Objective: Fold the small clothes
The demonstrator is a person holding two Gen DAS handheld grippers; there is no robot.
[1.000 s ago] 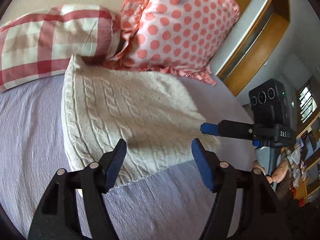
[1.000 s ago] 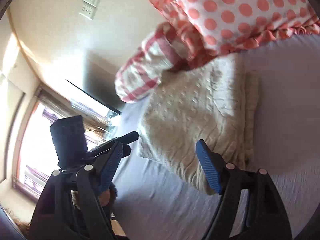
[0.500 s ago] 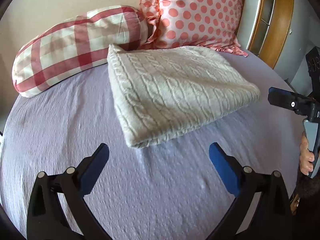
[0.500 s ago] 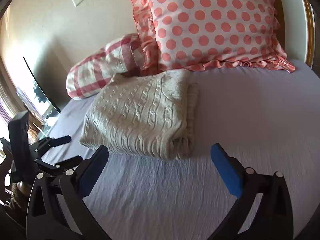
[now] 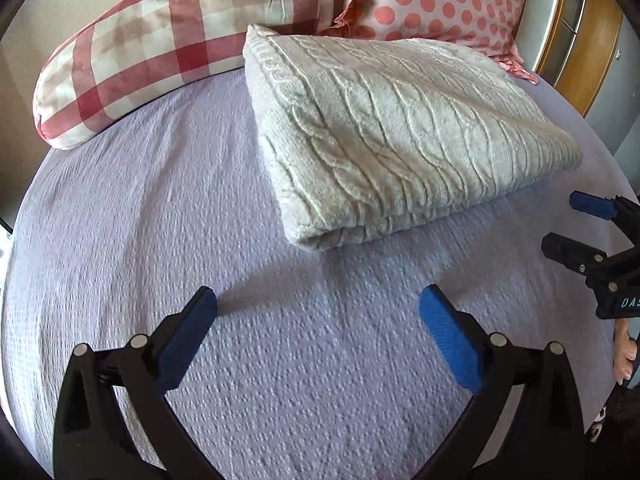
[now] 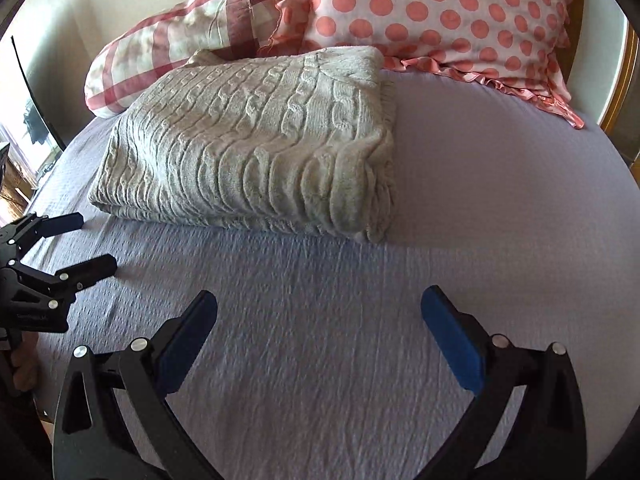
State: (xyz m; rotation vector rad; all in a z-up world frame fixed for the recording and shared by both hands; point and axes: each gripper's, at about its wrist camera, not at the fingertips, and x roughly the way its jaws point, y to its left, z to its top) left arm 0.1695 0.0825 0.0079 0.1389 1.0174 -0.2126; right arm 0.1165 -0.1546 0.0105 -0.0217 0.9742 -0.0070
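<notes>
The knit sweater (image 5: 400, 132) lies folded on the bed (image 5: 160, 208), by the pillows. My left gripper (image 5: 318, 312) and right gripper (image 6: 319, 312) hang empty, fingers apart. I'd leave it neat, not bump it.

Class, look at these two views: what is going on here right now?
A person holds a two-finger gripper in each hand over a bed. A cream cable-knit sweater lies folded into a neat rectangle on the lilac sheet, its far edge against a checked pillow and a spotted pillow. The left gripper and right gripper are both open and empty, short of the sweater and touching nothing. The fold looks done.
</notes>
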